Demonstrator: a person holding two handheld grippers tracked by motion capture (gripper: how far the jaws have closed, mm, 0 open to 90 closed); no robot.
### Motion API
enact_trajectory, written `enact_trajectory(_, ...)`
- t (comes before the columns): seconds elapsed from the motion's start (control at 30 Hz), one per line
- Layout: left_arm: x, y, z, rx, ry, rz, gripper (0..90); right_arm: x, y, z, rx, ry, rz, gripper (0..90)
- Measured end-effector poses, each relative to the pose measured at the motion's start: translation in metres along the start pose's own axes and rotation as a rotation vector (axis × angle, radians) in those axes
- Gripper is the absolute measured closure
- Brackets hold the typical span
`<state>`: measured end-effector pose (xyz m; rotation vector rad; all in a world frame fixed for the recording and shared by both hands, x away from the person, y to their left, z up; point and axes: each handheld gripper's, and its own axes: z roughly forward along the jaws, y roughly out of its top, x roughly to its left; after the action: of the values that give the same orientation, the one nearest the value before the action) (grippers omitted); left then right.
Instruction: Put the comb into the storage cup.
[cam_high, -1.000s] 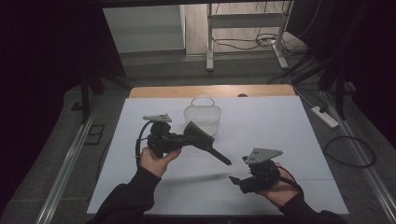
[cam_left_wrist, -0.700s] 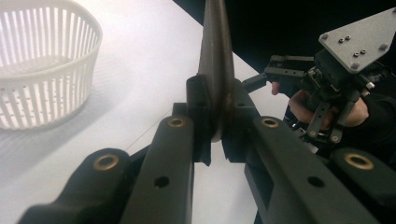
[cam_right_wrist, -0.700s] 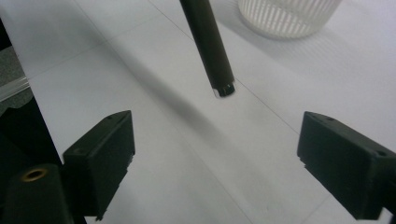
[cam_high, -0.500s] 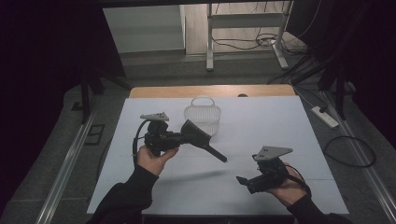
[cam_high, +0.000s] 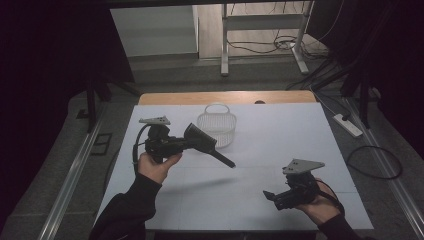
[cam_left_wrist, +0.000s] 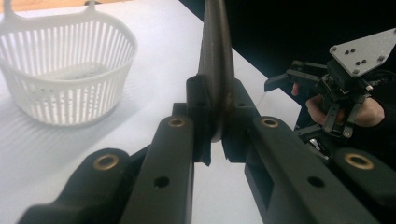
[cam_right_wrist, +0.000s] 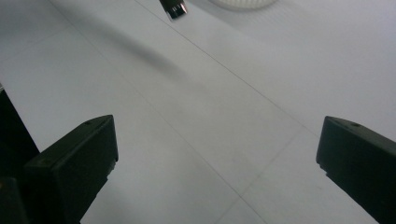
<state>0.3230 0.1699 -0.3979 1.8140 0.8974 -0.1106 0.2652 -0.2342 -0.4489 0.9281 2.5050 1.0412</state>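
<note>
A long, flat black implement (cam_high: 207, 145), perhaps a brush or scraper, is clamped edge-on in the left tool (cam_high: 176, 145) and held clear above the white bench (cam_high: 280, 130), its narrow end slanting down toward the middle, which looks to me like a carrying hold. Just beyond it the white slatted basket (cam_high: 216, 127) stands empty. The right tool (cam_high: 270, 198) hangs low near the front edge, jaws wide with nothing in them.

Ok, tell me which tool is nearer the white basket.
Left. The left tool is raised just beside the white basket, clamping a dark scraper-like object. The right tool sits far off, near the table's front edge.
</note>
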Motion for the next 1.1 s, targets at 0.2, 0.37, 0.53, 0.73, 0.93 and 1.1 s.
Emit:
enact_trajectory(0.2, 0.003, 0.006, -0.007, 0.004, -0.002, -0.005, 83.0, -0.006, -0.01, -0.006, 0.016, -0.026, 0.034, 0.0)
enact_trajectory(0.37, 0.005, 0.011, -0.012, 0.001, 0.011, 0.002, 83.0, -0.008, -0.015, -0.011, 0.029, -0.03, 0.052, 0.0)
enact_trajectory(0.53, 0.007, 0.017, -0.016, -0.001, 0.02, 0.005, 83.1, -0.011, -0.021, -0.017, 0.031, -0.039, 0.083, 0.0)
enact_trajectory(0.73, 0.01, 0.024, -0.021, 0.001, 0.027, -0.001, 83.0, -0.014, -0.03, -0.023, 0.063, -0.056, 0.107, 0.0)
enact_trajectory(0.93, 0.013, 0.031, -0.026, -0.011, 0.028, -0.005, 83.0, -0.017, -0.04, -0.031, 0.093, -0.093, 0.139, 0.0)
enact_trajectory(1.1, 0.014, 0.036, -0.029, -0.018, 0.036, -0.002, 83.0, -0.019, -0.042, -0.038, 0.089, -0.129, 0.188, 0.0)
